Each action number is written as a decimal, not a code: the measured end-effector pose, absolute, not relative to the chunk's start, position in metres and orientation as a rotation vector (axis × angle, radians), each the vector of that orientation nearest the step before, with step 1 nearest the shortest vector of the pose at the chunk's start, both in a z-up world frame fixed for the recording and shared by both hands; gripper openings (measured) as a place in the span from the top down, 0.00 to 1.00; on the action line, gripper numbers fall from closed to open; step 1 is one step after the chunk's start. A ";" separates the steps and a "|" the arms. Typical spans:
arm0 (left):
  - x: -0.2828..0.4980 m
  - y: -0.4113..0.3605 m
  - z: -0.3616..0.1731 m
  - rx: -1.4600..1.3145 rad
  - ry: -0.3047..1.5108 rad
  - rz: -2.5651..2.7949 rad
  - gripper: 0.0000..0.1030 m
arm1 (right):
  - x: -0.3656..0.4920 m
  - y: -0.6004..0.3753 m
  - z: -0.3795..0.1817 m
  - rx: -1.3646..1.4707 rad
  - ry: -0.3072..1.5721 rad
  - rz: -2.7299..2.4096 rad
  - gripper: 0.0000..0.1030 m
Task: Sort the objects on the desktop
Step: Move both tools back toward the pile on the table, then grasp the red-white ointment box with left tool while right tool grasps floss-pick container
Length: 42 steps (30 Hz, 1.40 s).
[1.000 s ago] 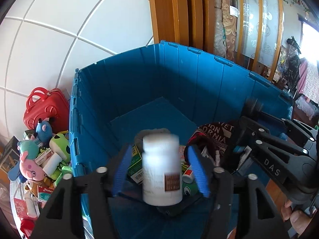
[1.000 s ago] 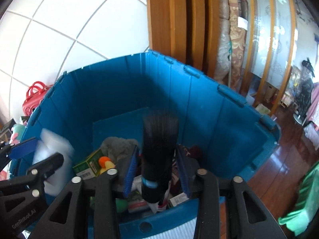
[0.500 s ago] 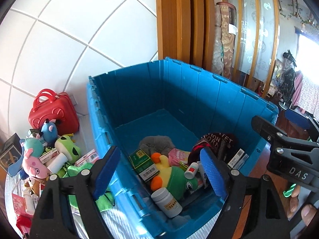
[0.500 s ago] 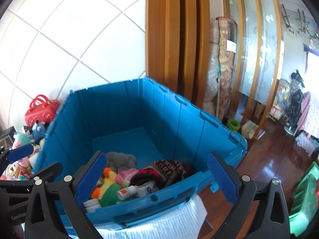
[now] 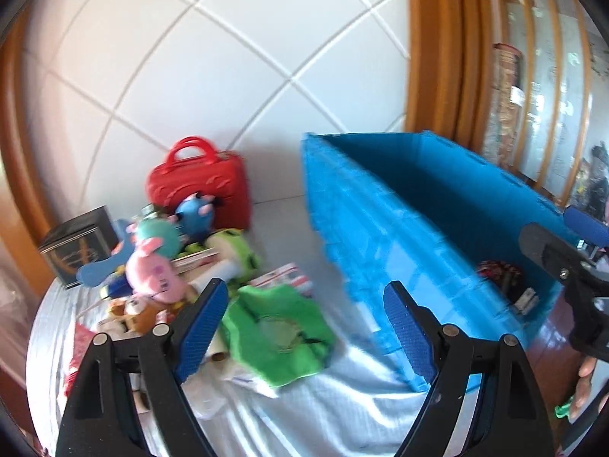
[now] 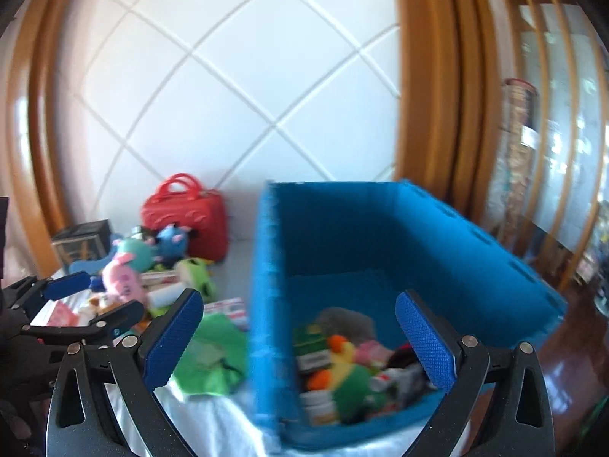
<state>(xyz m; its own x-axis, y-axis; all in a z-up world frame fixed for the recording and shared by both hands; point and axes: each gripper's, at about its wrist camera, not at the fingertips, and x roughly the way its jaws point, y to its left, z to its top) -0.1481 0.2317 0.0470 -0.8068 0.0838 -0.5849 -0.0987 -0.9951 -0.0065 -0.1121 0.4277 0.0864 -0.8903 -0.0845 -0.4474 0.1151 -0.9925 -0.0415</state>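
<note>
Left wrist view: with both the left gripper [image 5: 304,327] and the right gripper [image 6: 300,337] wide apart and empty, we should aim squarely at the soft green plush cloth [image 5: 278,337] at lower centre, beside the blue plastic crate [image 5: 380,228].

Each gripper [image 5: 306,320] has 2 black plastic fingers, blue cross-hatched pads [image 5: 201,327] and silver screws [image 5: 451,329]; the right gripper [image 6: 298,341] looks identical.

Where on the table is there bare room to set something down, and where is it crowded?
Bare white cloth lies in front, below the green cloth and beside the blue crate. A narrow bare strip runs between the red case and the crate. The left side is crowded with plush toys and boxes. The crate's far floor is bare; its near end is piled.
</note>
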 end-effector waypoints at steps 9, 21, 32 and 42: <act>-0.136 0.076 -0.013 -1.192 -0.017 3.039 0.18 | -0.146 0.297 0.039 0.840 0.181 -2.714 0.00; -0.138 0.016 -0.132 -1.553 -0.167 2.840 0.24 | -0.178 0.215 -0.082 1.219 0.215 -2.480 0.00; -0.170 0.013 -0.243 -1.806 -0.312 2.724 0.58 | -0.200 0.194 -0.171 1.453 0.289 -2.330 0.00; -0.186 0.012 -0.272 -1.787 -0.371 2.745 0.72 | -0.213 0.145 -0.228 1.510 0.353 -2.186 0.03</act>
